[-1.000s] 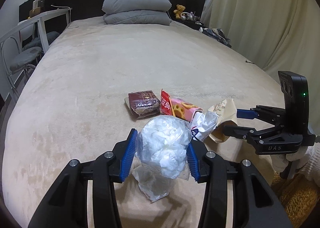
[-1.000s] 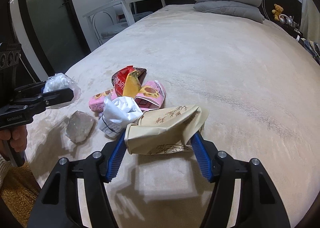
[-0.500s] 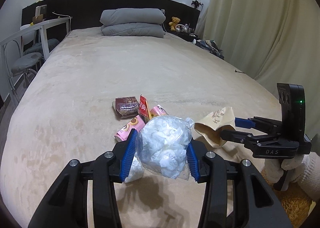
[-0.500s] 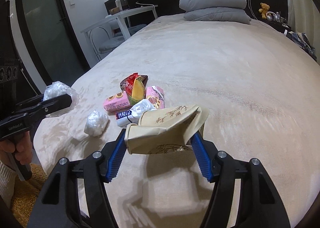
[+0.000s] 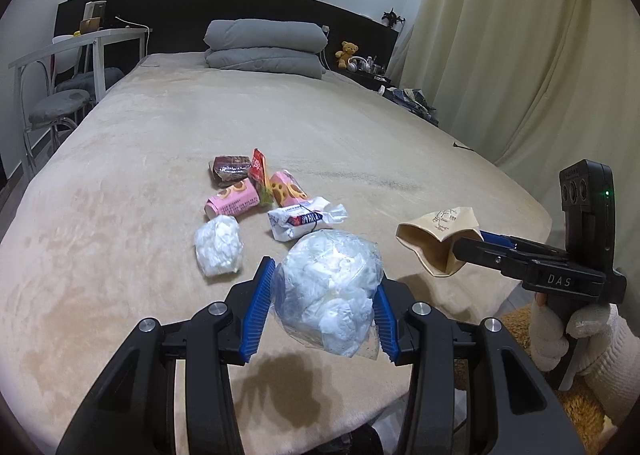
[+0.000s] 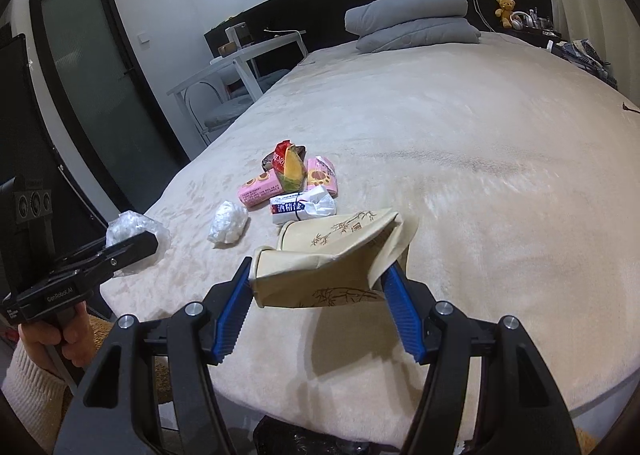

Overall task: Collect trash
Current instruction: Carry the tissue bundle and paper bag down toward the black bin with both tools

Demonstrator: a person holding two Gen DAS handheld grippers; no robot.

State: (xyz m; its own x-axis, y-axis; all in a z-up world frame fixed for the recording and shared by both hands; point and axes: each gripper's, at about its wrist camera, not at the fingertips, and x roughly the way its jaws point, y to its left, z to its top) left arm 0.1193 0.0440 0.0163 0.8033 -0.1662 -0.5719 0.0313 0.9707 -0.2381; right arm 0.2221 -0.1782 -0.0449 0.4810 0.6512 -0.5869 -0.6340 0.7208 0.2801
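Observation:
My left gripper [image 5: 322, 307] is shut on a clear plastic bag of crumpled white tissue [image 5: 330, 297], held above the near edge of the bed [image 5: 360, 143]. My right gripper [image 6: 320, 295] is shut on a crushed beige paper pack with bamboo drawings [image 6: 328, 259], also lifted off the bed. Each gripper shows in the other's view: the right gripper [image 5: 466, 251] with the beige pack [image 5: 436, 239], the left gripper [image 6: 132, 245] with the tissue bag [image 6: 132, 227]. A small tissue wad [image 5: 219, 245], a white wrapper [image 5: 302, 217], pink packets [image 5: 234, 201], a red-yellow wrapper [image 5: 258, 171] and a brown packet [image 5: 231, 169] lie on the bed.
Grey pillows [image 5: 264, 47] lie at the headboard. A white table with stools [image 5: 68, 95] stands left of the bed, a dark door [image 6: 92, 87] beyond it. Curtains [image 5: 520, 55] hang on the right. A dark bag rim [image 6: 320, 439] shows below the bed edge.
Both grippers have pulled back from the pile toward the near bed edge, carrying the tissue bag and the beige pack. A small tissue wad now lies uncovered on the bed.

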